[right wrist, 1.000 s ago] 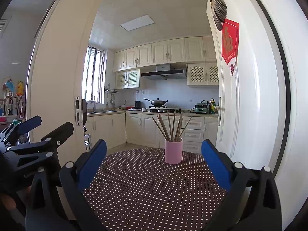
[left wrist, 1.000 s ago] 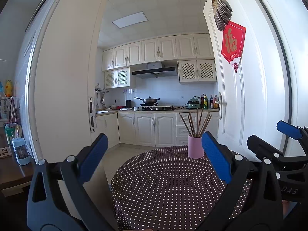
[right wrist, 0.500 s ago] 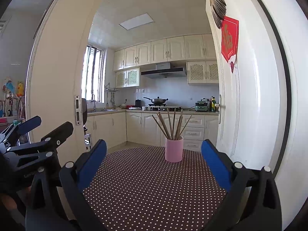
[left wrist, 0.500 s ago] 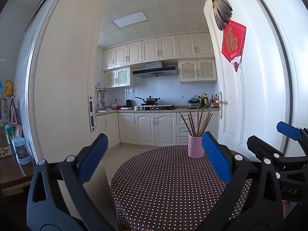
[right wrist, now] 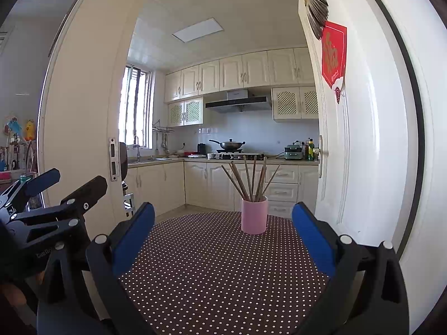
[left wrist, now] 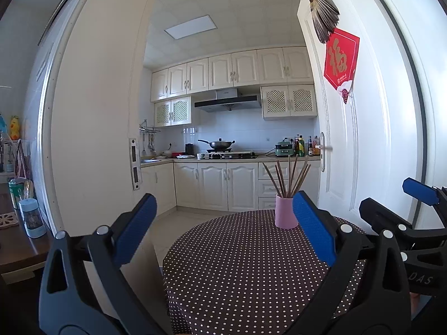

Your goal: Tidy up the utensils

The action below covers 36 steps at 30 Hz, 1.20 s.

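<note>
A pink cup (left wrist: 285, 212) (right wrist: 254, 215) stands upright at the far side of a round table with a dark polka-dot cloth (left wrist: 245, 262) (right wrist: 212, 265). Several brown chopsticks (left wrist: 289, 177) (right wrist: 251, 180) fan out of the cup. My left gripper (left wrist: 223, 229) is open and empty, held above the near part of the table. My right gripper (right wrist: 223, 231) is also open and empty, with the cup straight ahead between its blue pads. Each gripper shows at the edge of the other's view.
A white door (left wrist: 363, 128) (right wrist: 360, 139) stands open close to the table's right side. A wooden side table with a small blue jar (left wrist: 32, 217) sits at left. Beyond the doorway is a kitchen with counter and stove (right wrist: 232, 155).
Both grippers have drifted very slightly; the cup sits a touch lower in the right wrist view. Nothing was grasped or let go.
</note>
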{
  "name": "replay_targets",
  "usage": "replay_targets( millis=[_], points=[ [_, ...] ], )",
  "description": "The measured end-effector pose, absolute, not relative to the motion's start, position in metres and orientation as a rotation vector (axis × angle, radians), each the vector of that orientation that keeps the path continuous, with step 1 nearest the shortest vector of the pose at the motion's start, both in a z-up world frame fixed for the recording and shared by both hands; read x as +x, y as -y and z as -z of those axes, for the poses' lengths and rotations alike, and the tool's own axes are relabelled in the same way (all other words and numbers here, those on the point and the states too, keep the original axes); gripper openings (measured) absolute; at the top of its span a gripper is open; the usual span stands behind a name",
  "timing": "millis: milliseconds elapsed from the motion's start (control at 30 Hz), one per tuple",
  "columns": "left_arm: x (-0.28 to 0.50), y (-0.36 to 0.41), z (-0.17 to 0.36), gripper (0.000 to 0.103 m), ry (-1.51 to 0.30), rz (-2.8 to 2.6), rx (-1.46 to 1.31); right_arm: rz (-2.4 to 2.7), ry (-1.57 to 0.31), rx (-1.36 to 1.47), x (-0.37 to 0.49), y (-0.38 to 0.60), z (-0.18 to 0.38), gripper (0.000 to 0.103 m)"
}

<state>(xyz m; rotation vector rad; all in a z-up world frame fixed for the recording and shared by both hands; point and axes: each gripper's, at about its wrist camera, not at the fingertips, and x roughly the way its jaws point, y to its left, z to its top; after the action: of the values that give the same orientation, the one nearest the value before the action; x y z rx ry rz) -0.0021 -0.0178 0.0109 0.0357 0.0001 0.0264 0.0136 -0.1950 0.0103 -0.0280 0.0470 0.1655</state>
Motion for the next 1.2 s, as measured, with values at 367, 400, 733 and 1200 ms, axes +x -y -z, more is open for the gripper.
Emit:
replay_targets(
  millis=[367,400,733,1200],
  points=[
    [-0.0008,0.0202,-0.0114,0.096,-0.004,-0.031,0.035,-0.166,-0.051,-0.025,0.0158,0.1947,-0.0105,0.095],
    [-0.0008,0.0203,-0.0115,0.096,-0.004,-0.031,0.035,-0.167,-0.051,-0.024,0.0159,0.1947,-0.0105,0.095],
    [-0.0007,0.0236,-0.0118,0.096,-0.005,-0.031,0.038,-0.164,-0.053,-0.019,0.0137,0.1935,-0.0093,0.095],
    [0.0,0.0264,-0.0096,0.096,-0.006,-0.037,0.046,-0.166,-0.064,-0.005,0.0145,0.1957,-0.008,0.095]
  ],
)
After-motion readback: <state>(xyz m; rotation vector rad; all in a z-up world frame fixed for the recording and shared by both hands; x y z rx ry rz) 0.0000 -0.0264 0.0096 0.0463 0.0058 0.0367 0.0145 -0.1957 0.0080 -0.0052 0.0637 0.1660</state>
